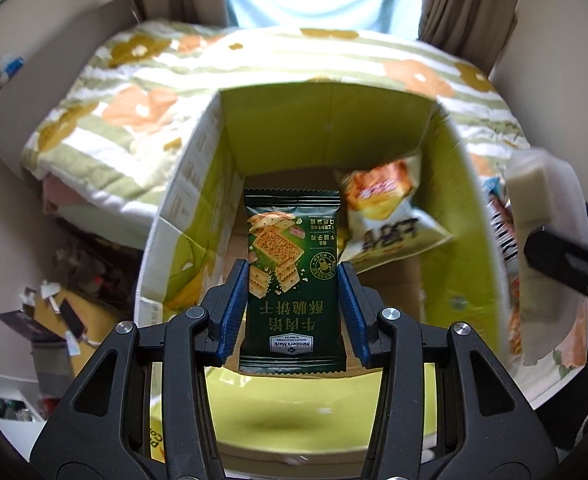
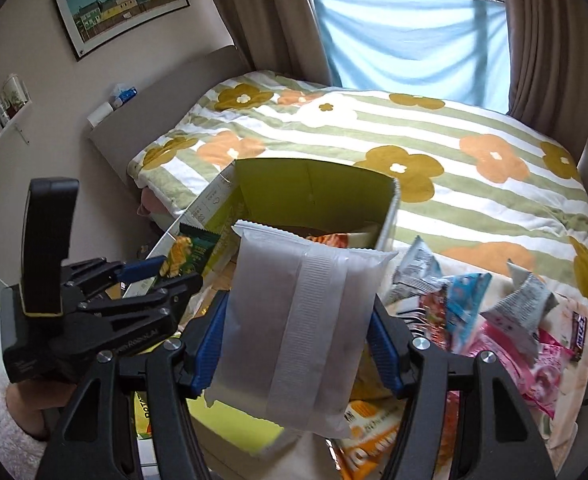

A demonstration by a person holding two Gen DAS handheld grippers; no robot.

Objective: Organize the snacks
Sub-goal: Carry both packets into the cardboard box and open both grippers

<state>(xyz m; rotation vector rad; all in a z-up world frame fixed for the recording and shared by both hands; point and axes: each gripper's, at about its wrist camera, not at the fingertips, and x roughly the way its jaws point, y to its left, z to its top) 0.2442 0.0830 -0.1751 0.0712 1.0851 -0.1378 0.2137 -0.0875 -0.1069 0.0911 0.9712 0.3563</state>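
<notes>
My left gripper (image 1: 294,308) is shut on a dark green cracker packet (image 1: 292,280), held over the open lime-green cardboard box (image 1: 197,184). An orange-and-white snack bag (image 1: 390,212) lies inside the box at its right side. My right gripper (image 2: 298,340) is shut on a white frosted packet (image 2: 294,328), seam side facing the camera, just right of the box (image 2: 314,196). The left gripper (image 2: 133,292) with the green packet (image 2: 185,254) shows at the left of the right wrist view. The white packet (image 1: 530,200) appears at the right edge of the left wrist view.
A pile of several loose snack packets (image 2: 494,320) lies on the bed to the right of the box. The bed carries a striped floral quilt (image 2: 434,140). Clutter sits on the floor (image 1: 65,312) left of the box. Curtains and a window stand behind the bed.
</notes>
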